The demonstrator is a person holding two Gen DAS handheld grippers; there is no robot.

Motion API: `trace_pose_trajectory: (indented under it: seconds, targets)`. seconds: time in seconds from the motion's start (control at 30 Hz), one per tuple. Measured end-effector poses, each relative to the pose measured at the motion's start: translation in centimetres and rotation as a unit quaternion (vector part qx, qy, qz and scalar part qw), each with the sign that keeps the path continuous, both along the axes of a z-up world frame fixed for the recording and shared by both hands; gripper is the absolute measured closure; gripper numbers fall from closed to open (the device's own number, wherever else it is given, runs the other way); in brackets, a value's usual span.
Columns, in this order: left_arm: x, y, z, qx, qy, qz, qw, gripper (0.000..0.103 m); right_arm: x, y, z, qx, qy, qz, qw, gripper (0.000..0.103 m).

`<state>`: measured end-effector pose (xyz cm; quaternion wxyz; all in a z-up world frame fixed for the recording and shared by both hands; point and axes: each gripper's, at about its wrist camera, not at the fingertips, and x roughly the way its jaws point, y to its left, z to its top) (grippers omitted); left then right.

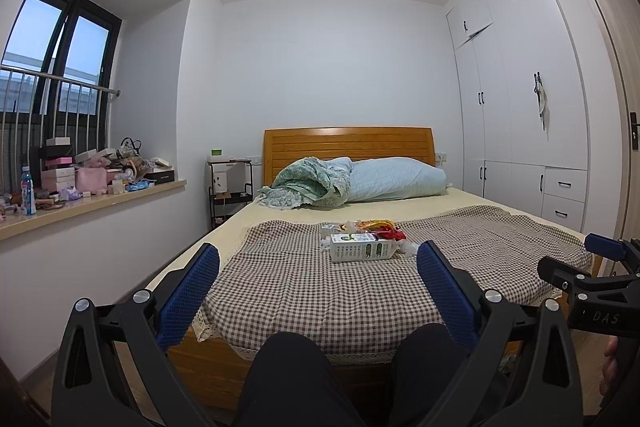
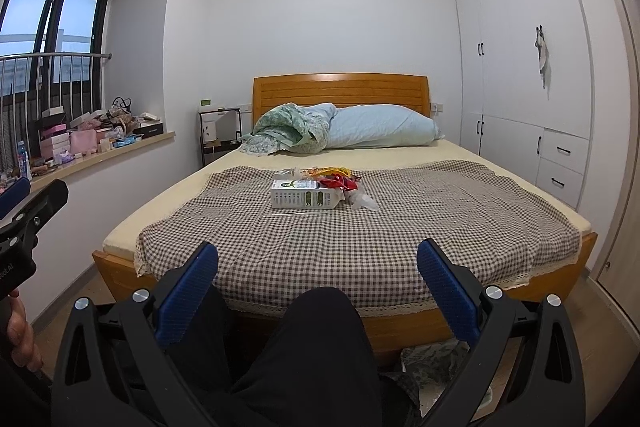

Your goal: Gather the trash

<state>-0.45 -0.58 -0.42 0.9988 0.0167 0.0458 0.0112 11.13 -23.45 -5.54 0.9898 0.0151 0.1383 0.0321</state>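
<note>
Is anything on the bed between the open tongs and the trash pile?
Nothing visible. Only bare checked cloth lies between both tongs and the trash. The carton fronts the pile, wrappers behind.

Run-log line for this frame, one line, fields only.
phase: approach | left gripper: open, empty | right gripper: open, empty | white rectangular carton and red wrappers: on checked cloth, untouched

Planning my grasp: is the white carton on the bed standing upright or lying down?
Lying down. The white carton rests on a long side on the checked cloth, its printed face sideways, beside the wrappers.
</note>
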Motion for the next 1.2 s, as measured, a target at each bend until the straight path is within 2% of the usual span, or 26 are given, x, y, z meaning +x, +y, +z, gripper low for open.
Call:
trace_pose_trajectory:
  seconds: [1.2]
  targets:
    - [-0.22, -0.21, -0.02, 0.003, -0.001, 0.000, 1.0000, 0.007, -0.02, 0.39, -0.11, -0.017, 0.002, 0.000, 1.000, 0.008]
